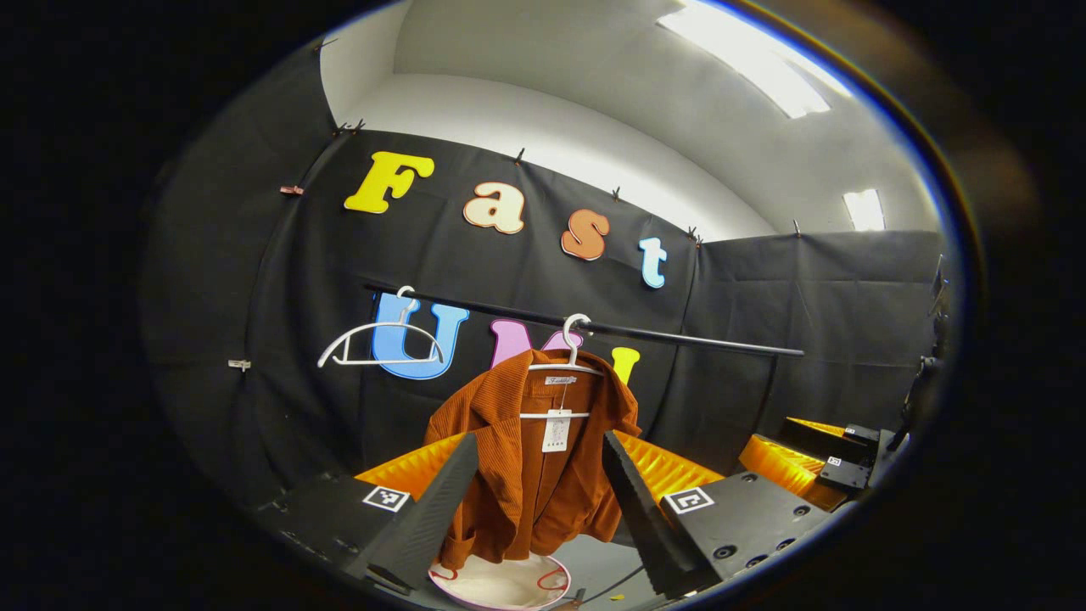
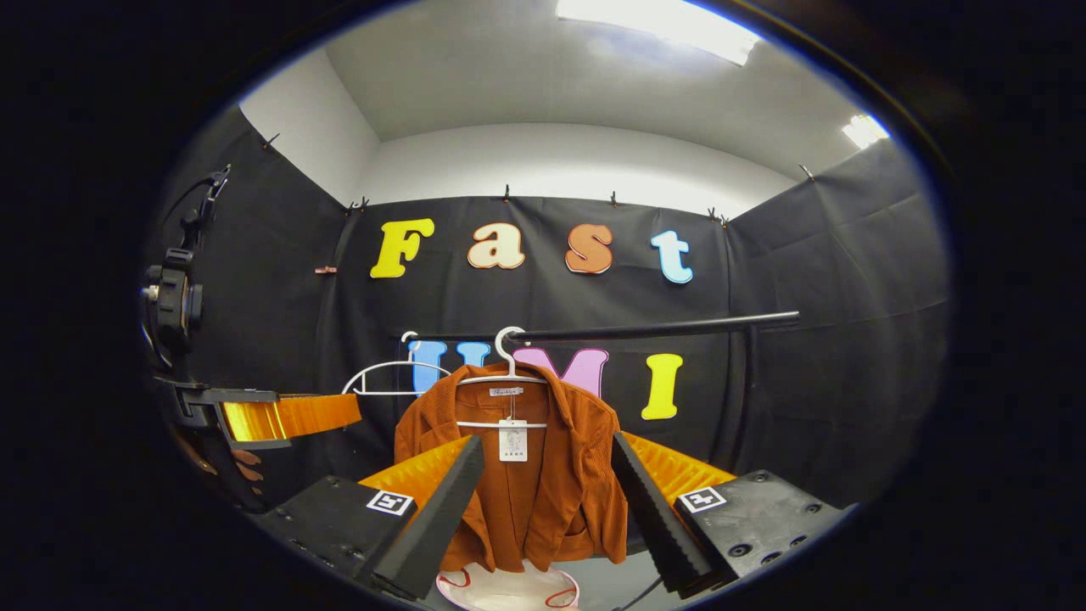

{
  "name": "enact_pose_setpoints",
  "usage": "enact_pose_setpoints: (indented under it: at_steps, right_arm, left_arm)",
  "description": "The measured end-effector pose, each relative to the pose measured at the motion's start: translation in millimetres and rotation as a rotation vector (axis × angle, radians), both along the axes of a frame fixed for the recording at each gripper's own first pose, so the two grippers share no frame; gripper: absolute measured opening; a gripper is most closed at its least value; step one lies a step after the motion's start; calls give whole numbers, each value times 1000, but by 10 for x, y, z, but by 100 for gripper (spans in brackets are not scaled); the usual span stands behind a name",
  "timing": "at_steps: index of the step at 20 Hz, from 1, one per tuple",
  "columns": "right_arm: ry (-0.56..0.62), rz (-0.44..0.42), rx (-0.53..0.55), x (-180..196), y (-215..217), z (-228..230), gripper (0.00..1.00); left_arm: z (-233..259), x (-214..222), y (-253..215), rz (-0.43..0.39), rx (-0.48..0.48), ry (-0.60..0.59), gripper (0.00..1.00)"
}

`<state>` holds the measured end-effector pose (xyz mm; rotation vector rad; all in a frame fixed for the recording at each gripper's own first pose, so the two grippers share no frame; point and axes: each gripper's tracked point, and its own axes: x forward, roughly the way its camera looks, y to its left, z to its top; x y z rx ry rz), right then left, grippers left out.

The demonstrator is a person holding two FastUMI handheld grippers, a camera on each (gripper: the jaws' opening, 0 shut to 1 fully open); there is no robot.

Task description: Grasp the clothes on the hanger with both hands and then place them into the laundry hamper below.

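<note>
While I hold both grippers level w/ the rail (image 2: 645,328), the left gripper (image 1: 536,501) sits wide open w/ nothing in it, and the right gripper (image 2: 543,505) is likewise wide open and empty. Each has 2 black wedge-shaped fingers (image 1: 428,513) w/ ribbed inner faces, orange ridged panels behind them, and square black-and-white markers on the black bodies.

The jacket (image 1: 530,462) hangs straight ahead, framed in the gap between the fingers in both views, not touched. It's rust-orange, finely corded cloth, open collar, w/ a small white paper tag (image 1: 556,431) dangling at the neck. It sits on a thin white hanger (image 1: 570,352) hooked over the rail, a slim black round bar.

Hangers: 2. The second hanger (image 1: 382,344) is bare, same white wire-like shape, further left along the rail.

Below the jacket's hem is the hamper (image 1: 501,585), round, pale, w/ a red-trimmed rim and looped handles; jacket is directly over it.

In the right gripper view I see the left gripper off to the left side, orange panel edge-on. In the left gripper view the right gripper is at the far right, apart from the jacket.
</note>
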<state>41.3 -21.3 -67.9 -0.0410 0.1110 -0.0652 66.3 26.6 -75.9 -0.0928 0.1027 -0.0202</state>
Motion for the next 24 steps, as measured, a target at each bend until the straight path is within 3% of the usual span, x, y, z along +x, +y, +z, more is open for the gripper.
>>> enact_pose_setpoints:
  at_steps: [7, 13, 17, 24]
  right_arm:
    - [44, 69, 28, 1023, -346, -693, 99]
    - [90, 173, 39, 1560, -400, -1175, 98]
    - [120, 195, 81, 1756, -444, -1393, 98]
    - [162, 252, 126, 1939, -388, -1647, 98]
  left_arm:
    - [-451, 987, 206, 95, 22, -5, 93]
    - [-852, 1590, 369, 158, 52, 16, 93]
    - [-1163, 1795, 553, 206, 67, 68, 93]
    - [-1557, 1800, 639, 277, -39, 126, 93]
